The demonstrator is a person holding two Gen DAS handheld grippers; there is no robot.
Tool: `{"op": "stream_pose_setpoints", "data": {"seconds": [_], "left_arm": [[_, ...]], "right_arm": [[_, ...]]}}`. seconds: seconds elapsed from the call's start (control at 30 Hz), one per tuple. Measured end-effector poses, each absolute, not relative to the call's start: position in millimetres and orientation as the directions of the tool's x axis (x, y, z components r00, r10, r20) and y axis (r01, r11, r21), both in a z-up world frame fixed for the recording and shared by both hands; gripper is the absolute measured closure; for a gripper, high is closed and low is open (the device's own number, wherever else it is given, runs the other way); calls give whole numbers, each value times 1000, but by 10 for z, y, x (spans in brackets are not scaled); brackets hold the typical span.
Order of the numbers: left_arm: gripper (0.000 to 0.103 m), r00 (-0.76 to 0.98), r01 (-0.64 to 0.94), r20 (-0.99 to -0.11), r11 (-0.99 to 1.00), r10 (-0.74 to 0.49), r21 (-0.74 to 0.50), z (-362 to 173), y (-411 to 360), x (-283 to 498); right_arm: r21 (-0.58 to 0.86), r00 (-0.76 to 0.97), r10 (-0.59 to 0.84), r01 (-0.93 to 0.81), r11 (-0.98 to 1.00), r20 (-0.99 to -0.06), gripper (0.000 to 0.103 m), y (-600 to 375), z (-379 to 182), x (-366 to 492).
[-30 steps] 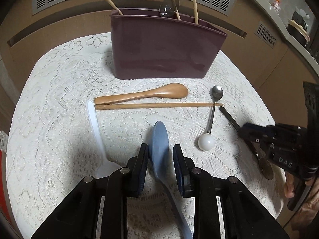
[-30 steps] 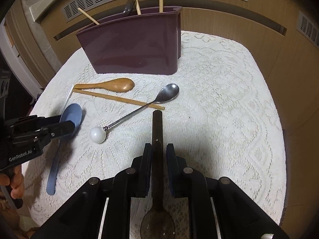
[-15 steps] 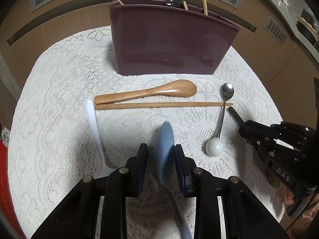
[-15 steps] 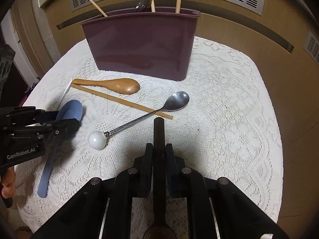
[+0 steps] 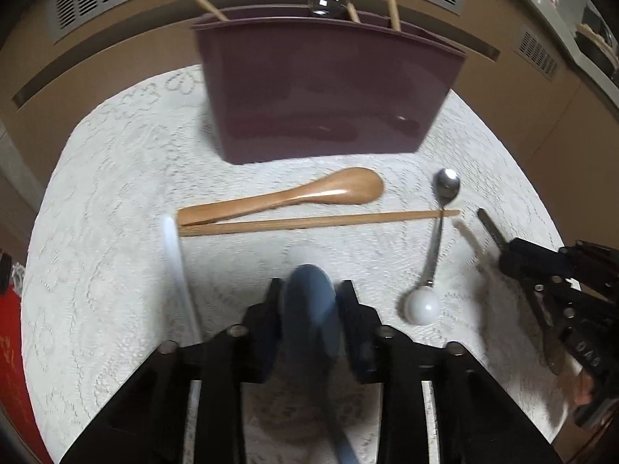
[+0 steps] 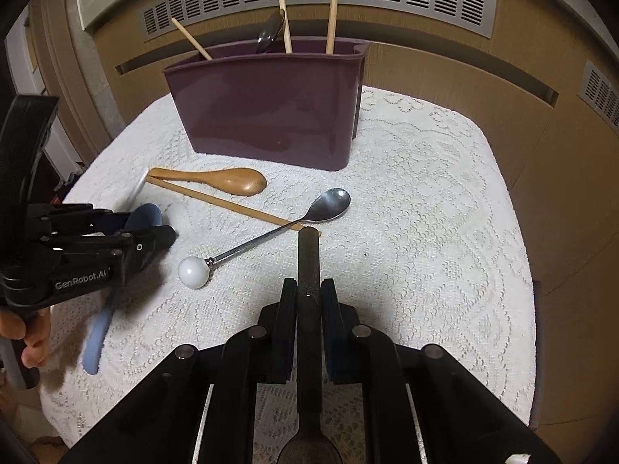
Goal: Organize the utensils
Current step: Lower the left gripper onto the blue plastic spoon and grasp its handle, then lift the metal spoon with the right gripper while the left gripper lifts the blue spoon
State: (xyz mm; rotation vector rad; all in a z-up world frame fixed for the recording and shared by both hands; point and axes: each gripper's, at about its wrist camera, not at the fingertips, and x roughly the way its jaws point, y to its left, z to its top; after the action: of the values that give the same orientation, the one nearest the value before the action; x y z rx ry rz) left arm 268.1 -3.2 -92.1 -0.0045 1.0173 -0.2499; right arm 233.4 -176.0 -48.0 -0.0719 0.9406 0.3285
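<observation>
With each hand-held gripper already pinching a utensil, the step was best done by raising both clear of the lace-covered counter [image 6: 425,201], tipping them upright, and lowering them handle-first into the purple holder [image 6: 271,104] without knocking the chopsticks [image 6: 284,11] standing in it. The left hand-held gripper [image 5: 309,301] was pressed on the blue spoon [image 5: 309,301], bowl forward between its fingers, and the right hand-held gripper [image 6: 308,301] clamped the dark spoon [image 6: 308,263] by its handle, the holder standing well ahead of both.
</observation>
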Motion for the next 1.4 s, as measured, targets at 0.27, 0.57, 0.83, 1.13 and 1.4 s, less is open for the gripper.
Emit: {"op": "stream_pose_setpoints", "data": {"seconds": [0.27, 0.57, 0.83, 1.13, 1.4], "left_arm": [[75, 600, 203, -775, 975, -198, -92, -649, 22, 2200], [88, 771, 267, -581, 960, -262, -79, 327, 2, 1730], [90, 881, 321, -368, 947, -298, 1, 1351, -74, 1801], [88, 759, 345, -563, 935, -327, -77, 839, 50, 2244], [71, 428, 512, -783, 835, -451, -201, -270, -143, 2530]], "right_arm": [[158, 558, 311, -306, 939, -769, 91, -1912, -280, 2160], [152, 673, 336, -319, 936, -659, 92, -1990, 330, 1869], [17, 857, 312, -335, 942, -410, 91, -1922, 1496, 1919], [52, 798, 306, -328, 943, -518, 91, -1926, 1138, 2141], [100, 675, 283, -297, 950, -681, 92, -2046, 283, 2196]]}}
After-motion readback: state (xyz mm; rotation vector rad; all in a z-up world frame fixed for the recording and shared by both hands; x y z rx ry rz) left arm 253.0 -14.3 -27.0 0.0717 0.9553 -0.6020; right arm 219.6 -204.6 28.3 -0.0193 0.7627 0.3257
